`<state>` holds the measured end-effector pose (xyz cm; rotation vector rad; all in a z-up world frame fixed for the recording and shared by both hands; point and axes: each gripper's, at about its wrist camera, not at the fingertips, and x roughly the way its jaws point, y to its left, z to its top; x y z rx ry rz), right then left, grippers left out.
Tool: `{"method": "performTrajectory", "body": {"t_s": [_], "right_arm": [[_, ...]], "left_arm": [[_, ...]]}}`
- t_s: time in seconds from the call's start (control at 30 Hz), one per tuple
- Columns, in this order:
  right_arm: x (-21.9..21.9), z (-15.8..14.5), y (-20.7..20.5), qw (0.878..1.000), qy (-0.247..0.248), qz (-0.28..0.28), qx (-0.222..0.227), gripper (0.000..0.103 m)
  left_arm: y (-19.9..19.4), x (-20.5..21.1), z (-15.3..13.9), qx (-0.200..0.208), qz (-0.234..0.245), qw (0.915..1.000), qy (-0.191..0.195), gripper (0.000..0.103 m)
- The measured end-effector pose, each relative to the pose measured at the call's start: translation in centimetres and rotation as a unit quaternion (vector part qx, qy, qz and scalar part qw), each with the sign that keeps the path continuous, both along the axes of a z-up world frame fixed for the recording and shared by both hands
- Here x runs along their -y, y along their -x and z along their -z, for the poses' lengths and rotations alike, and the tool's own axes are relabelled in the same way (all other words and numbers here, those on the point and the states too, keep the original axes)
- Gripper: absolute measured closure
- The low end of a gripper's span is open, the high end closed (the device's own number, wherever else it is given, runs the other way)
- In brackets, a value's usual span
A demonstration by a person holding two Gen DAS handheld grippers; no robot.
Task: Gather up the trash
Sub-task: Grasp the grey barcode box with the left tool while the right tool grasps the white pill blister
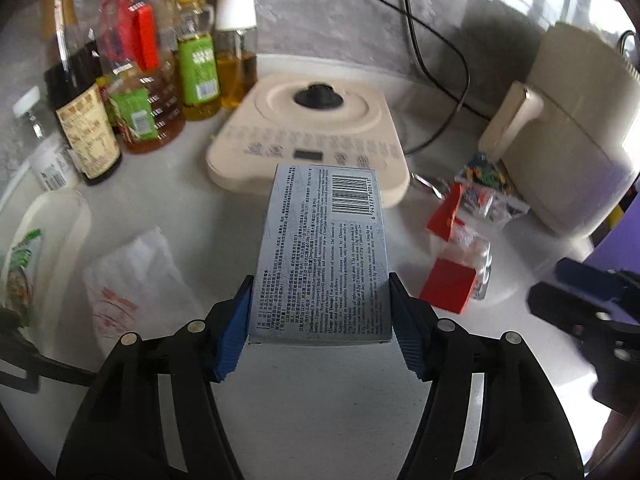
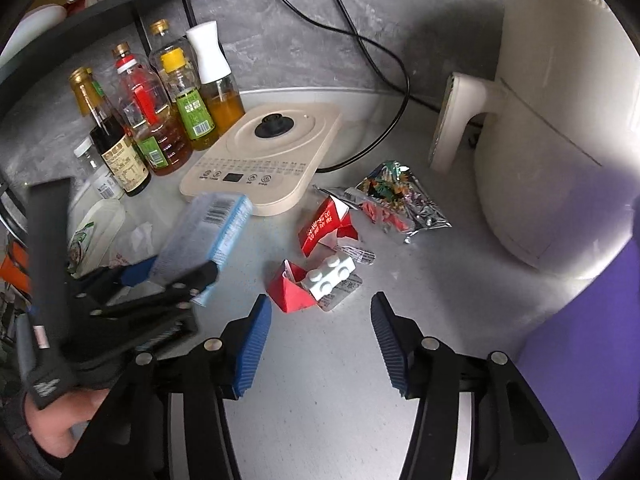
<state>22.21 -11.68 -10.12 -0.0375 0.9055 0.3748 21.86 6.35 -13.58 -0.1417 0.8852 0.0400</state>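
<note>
The white countertop (image 2: pixel 320 360) carries everything, and only the right wrist view takes in the whole cream air fryer (image 2: pixel 552 128) with its handle, plus a dark shelf (image 2: pixel 80 12) above the bottles. Next in size, the beige induction cooker (image 1: pixel 316 128) sits beside 4 or more oil and sauce bottles (image 1: pixel 140 80). The left gripper (image 1: pixel 320 312) has both blue pads pressed on a grey medicine box (image 1: pixel 324 248), lifted clear of the counter (barcode legible only in its own view). The right gripper (image 2: pixel 320 320) stands partly open and empty, just short of the red carton scraps (image 2: pixel 292 288), a white toy brick (image 2: pixel 330 276) and a foil snack wrapper (image 2: pixel 400 200).
</note>
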Motion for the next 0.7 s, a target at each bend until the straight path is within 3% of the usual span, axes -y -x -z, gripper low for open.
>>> {"method": "performTrajectory", "body": {"t_s": [0.23, 0.5, 0.7], "right_arm": [[-0.6, 1.1, -1.9, 1.0, 0.0, 0.015, -0.006, 0.053], [-1.4, 2.7, -4.3, 0.999, -0.001, 0.032, -0.018, 0.055], [-1.2, 4.2, -4.8, 0.998, 0.002, 0.044, -0.05, 0.058]], "left_arm": [[-0.1, -1.7, -1.5, 0.016, -0.013, 0.9998, 0.001, 0.039], [-0.4, -1.6, -2.2, 0.03, 0.004, 0.9995, -0.008, 0.039], [-0.2, -1.5, -2.0, 0.029, 0.006, 0.9996, -0.004, 0.039]]}}
